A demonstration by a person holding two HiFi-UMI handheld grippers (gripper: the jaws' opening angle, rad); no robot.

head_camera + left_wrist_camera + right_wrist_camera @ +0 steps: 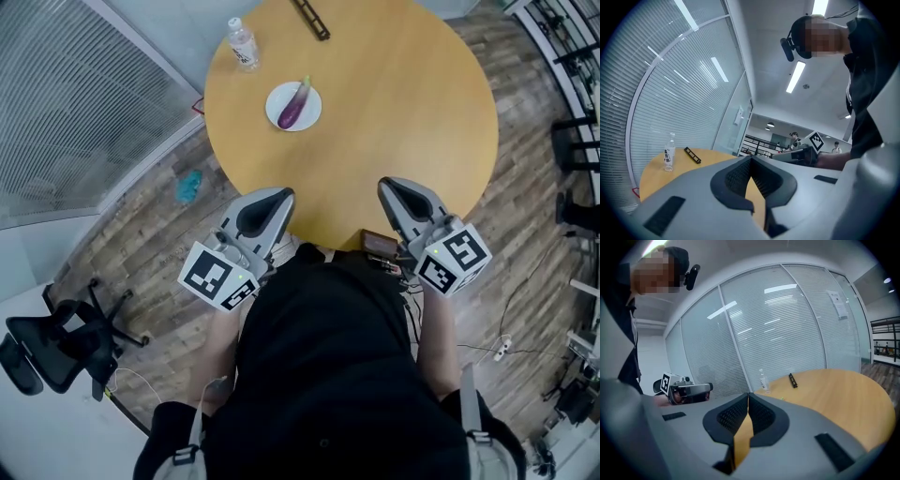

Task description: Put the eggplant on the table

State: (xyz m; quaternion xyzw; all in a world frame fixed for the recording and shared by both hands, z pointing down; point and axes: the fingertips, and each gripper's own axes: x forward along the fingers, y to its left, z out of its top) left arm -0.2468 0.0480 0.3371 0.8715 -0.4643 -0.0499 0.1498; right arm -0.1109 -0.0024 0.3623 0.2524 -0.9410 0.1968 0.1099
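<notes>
**A:** Where's the eggplant [294,103]?

**B:** On a small white plate [277,117], at the far left of the round counter [394,112]. It lies slantwise, with the pale stem end pointing far and the fatter purple end near.

**A:** And the jaws?

**B:** The left gripper [277,199] and right gripper [392,187] both hang at the near edge, well apart from the plate. On each the jaws are together at the tips, with nothing between them — only the counter's wood shows through the wedge below.

**A:** How will it handle?

**B:** Light, I'd judge, since it's a slim one. The skin looks glossy and smooth, so it's likely slippery. The flesh should be firm with a little give, so a moderate squeeze ought not to bruise it.

**A:** Where should I take hold?

**B:** Across the middle, square to its length, where the sides run nearly parallel. Toward the stem it tapers and could squirt out of the jaws. The ribbed black pads should help on that slick skin.

**A:** Anything else to mind?

**B:** The plate looks glazed and shallow, and it may slide on the smooth wood if nudged. A clear plastic bottle [243,44] stands farther left, and a flat black bar [310,18] lies at the far edge — both are clear of the plate.
</notes>
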